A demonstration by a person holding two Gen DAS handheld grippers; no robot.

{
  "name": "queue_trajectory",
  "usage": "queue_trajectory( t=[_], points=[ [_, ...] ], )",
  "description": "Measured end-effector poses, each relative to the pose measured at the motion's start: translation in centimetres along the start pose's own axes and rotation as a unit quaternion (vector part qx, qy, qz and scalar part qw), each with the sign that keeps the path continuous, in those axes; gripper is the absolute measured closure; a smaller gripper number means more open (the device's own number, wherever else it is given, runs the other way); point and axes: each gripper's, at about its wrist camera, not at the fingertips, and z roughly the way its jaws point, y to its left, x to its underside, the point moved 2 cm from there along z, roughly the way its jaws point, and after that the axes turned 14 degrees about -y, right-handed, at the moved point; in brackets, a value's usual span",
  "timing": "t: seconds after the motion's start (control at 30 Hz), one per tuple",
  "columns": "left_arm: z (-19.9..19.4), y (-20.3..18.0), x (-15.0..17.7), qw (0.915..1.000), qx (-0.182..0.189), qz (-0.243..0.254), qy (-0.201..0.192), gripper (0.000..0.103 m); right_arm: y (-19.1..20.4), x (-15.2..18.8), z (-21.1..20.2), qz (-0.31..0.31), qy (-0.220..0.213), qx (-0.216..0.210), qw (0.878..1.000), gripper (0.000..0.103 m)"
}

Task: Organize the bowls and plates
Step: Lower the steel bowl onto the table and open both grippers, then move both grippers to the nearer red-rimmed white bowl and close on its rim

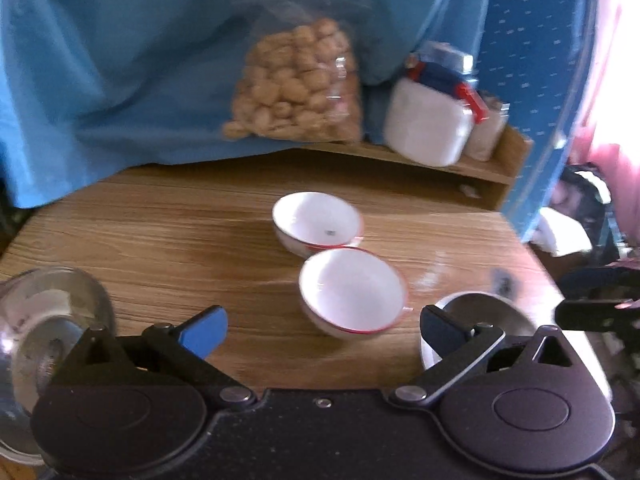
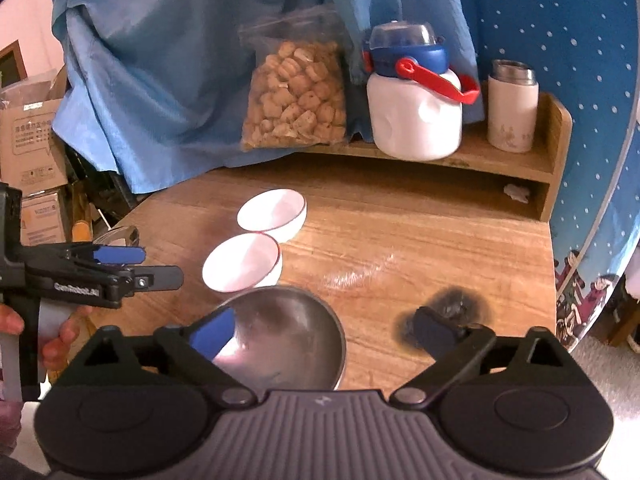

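Note:
Two white bowls with red rims sit side by side on the wooden table: a far bowl (image 1: 318, 222) (image 2: 274, 212) and a near bowl (image 1: 352, 290) (image 2: 240, 262). A steel bowl (image 2: 288, 336) (image 1: 480, 312) sits nearer, at the table's front. A clear glass bowl (image 1: 44, 320) (image 2: 120, 234) stands at the left edge. My left gripper (image 1: 324, 326) is open and empty, just short of the near white bowl; it also shows in the right wrist view (image 2: 160, 266). My right gripper (image 2: 324, 330) is open and empty, its left finger over the steel bowl.
A low wooden shelf (image 2: 500, 162) at the table's back holds a bag of snacks (image 2: 296, 96), a white jug with a blue lid (image 2: 414, 112) and a white flask (image 2: 512, 108). A black burn mark (image 2: 452, 308) is on the table. Blue cloth hangs behind.

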Motion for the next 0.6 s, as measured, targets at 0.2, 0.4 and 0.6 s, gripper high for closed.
queue_trajectory(
  t=[0.2,0.4,0.6],
  points=[
    [1.2,1.2,0.2,0.9999,-0.017,0.001,-0.003,0.001,0.1,-0.1,2.4,-0.003,0.014,0.010,1.000,0.001],
    [2.2,2.6,0.1,0.9985,-0.024,-0.048,-0.006,0.001,-0.3,-0.2,4.3,0.002,0.025,0.010,1.000,0.000],
    [3.9,3.2,0.5,0.9965,-0.044,-0.071,0.007,0.001,0.2,-1.4,7.3,-0.016,0.036,0.000,0.999,0.000]
  ],
)
